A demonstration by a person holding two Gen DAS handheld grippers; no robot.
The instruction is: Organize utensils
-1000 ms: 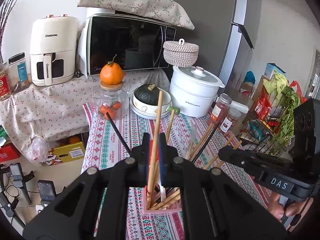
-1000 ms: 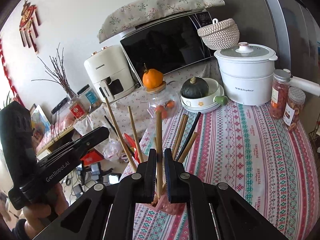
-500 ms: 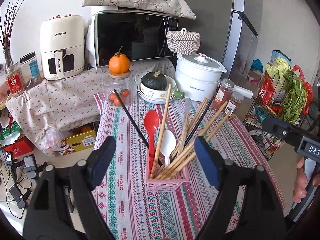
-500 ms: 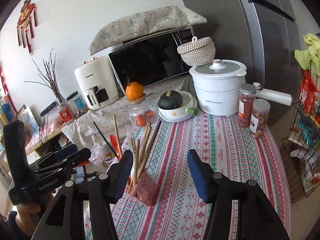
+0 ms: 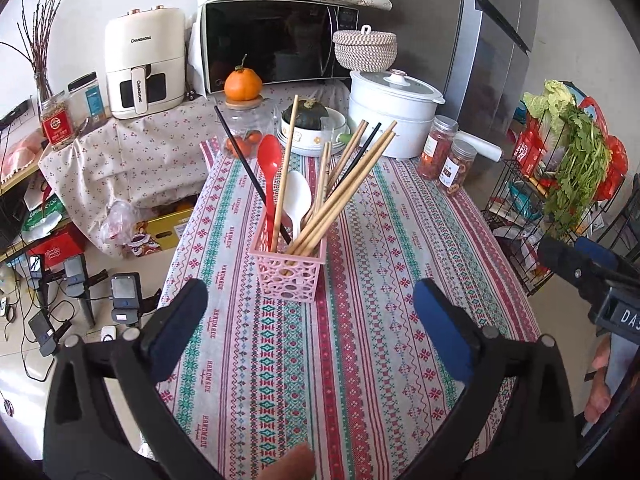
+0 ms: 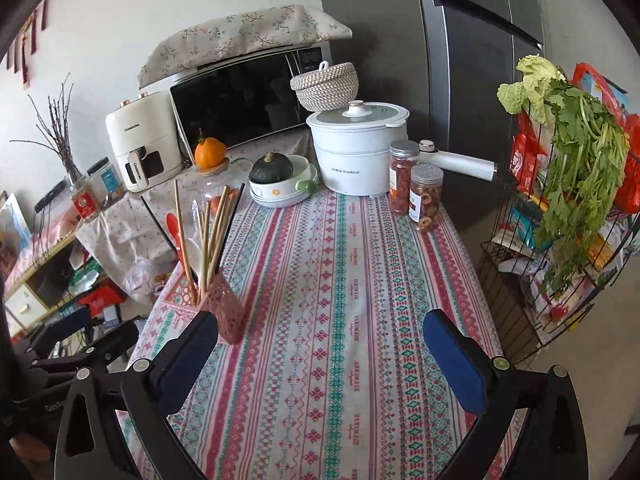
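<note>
The bench (image 5: pixel 360 320), under a red-and-green patterned cloth, fills the middle of both frames. The pink perforated plastic basket (image 5: pixel 289 277) stands at centre in the left view, holding the wooden chopsticks (image 5: pixel 340 196), black chopsticks (image 5: pixel 248 168), red plastic spoon (image 5: pixel 268 160) and white spoon (image 5: pixel 298 200). No loose utensils show, so sorting looks finished. The left gripper (image 5: pixel 310 320) and right gripper (image 6: pixel 320 352) hold nothing, jaws spread wide.

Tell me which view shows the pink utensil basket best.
The left wrist view: the pink utensil basket sits central, its front and contents unobstructed. In the right wrist view it stands far left, turned edge-on, its lower corner hidden behind the open right tool.
</note>
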